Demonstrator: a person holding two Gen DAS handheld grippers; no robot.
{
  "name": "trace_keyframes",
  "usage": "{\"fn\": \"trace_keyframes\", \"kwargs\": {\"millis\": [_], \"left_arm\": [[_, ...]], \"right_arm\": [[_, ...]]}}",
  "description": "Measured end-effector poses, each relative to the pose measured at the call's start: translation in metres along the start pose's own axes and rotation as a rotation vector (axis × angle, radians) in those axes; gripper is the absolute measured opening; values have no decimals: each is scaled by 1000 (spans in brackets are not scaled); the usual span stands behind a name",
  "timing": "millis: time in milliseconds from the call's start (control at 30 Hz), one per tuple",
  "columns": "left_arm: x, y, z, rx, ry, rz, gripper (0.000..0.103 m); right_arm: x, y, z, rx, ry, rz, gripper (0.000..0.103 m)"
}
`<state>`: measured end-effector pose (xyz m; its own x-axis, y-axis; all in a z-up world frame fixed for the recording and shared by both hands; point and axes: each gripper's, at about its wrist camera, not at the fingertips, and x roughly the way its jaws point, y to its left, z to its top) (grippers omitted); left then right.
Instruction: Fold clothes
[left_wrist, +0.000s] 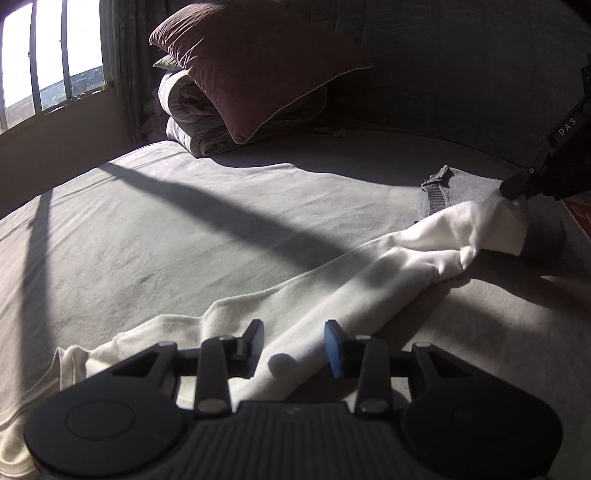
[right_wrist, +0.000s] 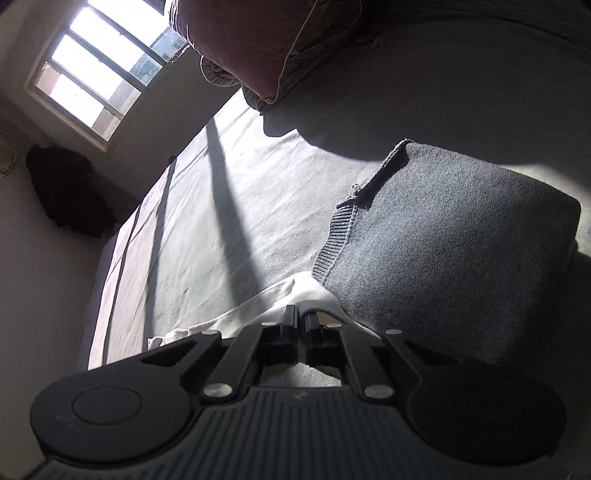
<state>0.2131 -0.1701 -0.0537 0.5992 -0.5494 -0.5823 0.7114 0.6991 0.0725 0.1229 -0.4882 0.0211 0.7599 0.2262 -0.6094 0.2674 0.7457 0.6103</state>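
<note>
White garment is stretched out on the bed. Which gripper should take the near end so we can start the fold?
Left. The right gripper is already shut on the far end of the white garment. The left gripper is open, with the garment's near end lying between its fingers, so it probably only needs to close.

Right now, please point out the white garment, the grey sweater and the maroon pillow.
white garment (left_wrist: 373, 280), left wrist view, on its bunched middle.
grey sweater (right_wrist: 443, 236), right wrist view, on its knit body.
maroon pillow (left_wrist: 258, 62), left wrist view, on its face.
</note>
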Motion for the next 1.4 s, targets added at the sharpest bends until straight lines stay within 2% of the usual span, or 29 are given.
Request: {"fn": "trace_keyframes", "kwargs": {"millis": [133, 200, 267, 367, 433, 500, 567, 633, 667, 733, 800, 833, 867, 900, 1033, 1067, 1100, 1133, 1233, 1300, 1400], "left_arm": [[0, 3, 3, -16, 0, -22, 37], [-1, 3, 5, -22, -2, -47, 38], [-1, 2, 6, -22, 4, -76, 40], [0, -2, 5, 8, 35, -128, 42], [4, -5, 3, 36, 68, -158, 43], [8, -9, -1, 61, 101, -177, 43], [11, -13, -4, 83, 117, -177, 45], [11, -15, -5, 92, 122, -174, 45], [11, -15, -5, 95, 123, -173, 45], [9, -14, -4, 90, 119, -174, 45], [7, -11, -2, 79, 107, -174, 45], [6, -9, -1, 72, 102, -172, 45], [6, -6, 0, 63, 97, -165, 45], [7, -4, 1, 54, 93, -154, 45], [10, 7, 2, 10, 65, -85, 45], [11, 11, 2, -4, 56, -57, 45], [12, 16, 2, -19, 48, -29, 45], [13, 21, 2, -42, 37, -5, 45], [22, 39, -1, -123, 23, 57, 45], [32, 44, -5, -149, 33, 78, 45], [43, 47, -10, -165, 24, 99, 45]], "right_arm": [[-6, 39, 39, -174, -86, -18, 5], [-10, 55, 53, -303, -121, -20, 5], [-12, 59, 59, -406, -120, -31, 5], [-18, 41, 55, -461, -73, -13, 5], [-18, 16, 40, -496, -23, -29, 5], [-14, -9, 22, -509, 53, -67, 5], [-8, -30, 2, -523, 124, -143, 5], [-5, -48, -11, -502, 155, -176, 5], [-9, -52, -12, -473, 145, -158, 6], [-18, -53, -10, -443, 106, -132, 14], [-25, -45, -6, -452, 56, -126, 16], [-25, -41, -3, -458, 33, -132, 25], [-24, -38, 0, -456, 18, -134, 41], [-22, -36, 2, -455, 2, -136, 46], [8, -31, 12, -436, -41, -193, 44], [15, -31, 12, -428, -45, -220, 18], [18, -30, 11, -429, -53, -234, 8], [21, -29, 10, -429, -62, -248, 9], [14, -23, 7, -442, -180, -307, 8], [24, -24, 5, -480, -169, -374, 8], [41, -26, 2, -511, -127, -429, 8]]}}
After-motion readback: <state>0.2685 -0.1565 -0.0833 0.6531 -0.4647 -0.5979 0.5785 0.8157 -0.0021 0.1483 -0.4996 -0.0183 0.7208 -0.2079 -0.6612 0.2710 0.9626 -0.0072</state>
